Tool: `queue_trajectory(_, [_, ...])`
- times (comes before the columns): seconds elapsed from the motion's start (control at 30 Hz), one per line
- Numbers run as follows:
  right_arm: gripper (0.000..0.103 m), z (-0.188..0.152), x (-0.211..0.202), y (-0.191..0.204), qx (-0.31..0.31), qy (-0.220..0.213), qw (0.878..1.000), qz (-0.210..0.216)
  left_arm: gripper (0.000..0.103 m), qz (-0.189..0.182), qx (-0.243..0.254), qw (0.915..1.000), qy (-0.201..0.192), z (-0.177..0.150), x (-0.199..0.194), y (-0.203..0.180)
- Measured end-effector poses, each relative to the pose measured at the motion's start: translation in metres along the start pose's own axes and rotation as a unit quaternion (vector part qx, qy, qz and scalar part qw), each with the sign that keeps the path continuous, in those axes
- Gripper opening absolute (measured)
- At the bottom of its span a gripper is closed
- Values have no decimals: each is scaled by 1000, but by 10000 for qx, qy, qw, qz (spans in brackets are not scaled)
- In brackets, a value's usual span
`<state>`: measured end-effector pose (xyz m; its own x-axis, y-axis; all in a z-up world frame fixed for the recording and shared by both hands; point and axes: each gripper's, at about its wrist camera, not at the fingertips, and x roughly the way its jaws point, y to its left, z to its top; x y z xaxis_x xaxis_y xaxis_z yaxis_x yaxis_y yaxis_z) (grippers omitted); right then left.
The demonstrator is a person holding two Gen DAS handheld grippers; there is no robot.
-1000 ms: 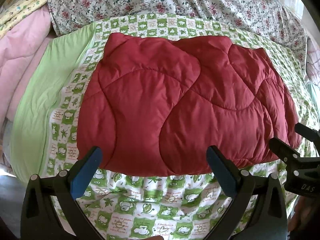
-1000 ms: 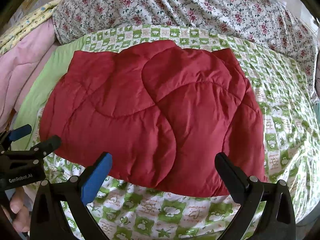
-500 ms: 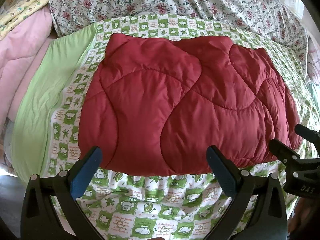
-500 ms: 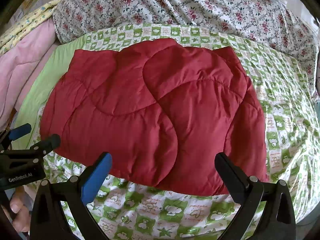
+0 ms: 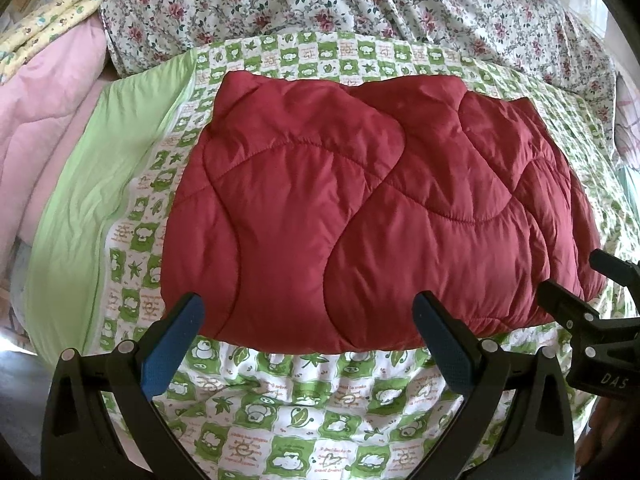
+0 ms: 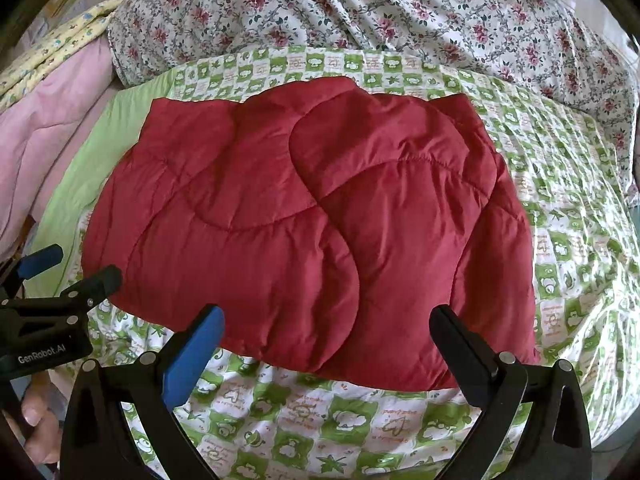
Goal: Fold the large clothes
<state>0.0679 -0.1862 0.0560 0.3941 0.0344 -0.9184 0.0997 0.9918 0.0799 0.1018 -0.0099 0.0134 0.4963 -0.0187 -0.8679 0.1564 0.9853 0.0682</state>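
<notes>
While both grippers hang wide open just short of its near edge, a red quilted jacket [image 5: 372, 216] lies flat on a green-checked sheet [image 5: 304, 412], already squared into a puffy rectangle with no sleeve showing. The left gripper [image 5: 308, 332] faces the near-left part of the hem, blue pads apart and holding nothing. The right gripper [image 6: 326, 336] faces the near-right part, equally spread and empty. Each tool shows at the edge of the other's view, so the two sit side by side and close together. A floral quilt [image 6: 360, 12] lies bunched beyond the jacket, and a pink blanket [image 5: 44, 120] is heaped to the left, well clear of the work.

By the look of it, the fold is well along and one more halving may remain (or the job may be nearly finished). To do that fold cleanly, each pair of fingers should slide low along the sheet and bite the whole thickness of the near edge, not just the slippery top layer. Grips set toward the two near corners, lifted together and carried level to the far edge, would keep the padding from skewing. Trapped air will likely push back, so a press along the crease should help.
</notes>
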Motion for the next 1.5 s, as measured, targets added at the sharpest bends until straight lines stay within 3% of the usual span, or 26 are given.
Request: queue_trajectory(1.5, [103, 5, -6, 4, -17, -50, 10000, 56, 103, 97, 15, 9999, -102, 0, -2, -1])
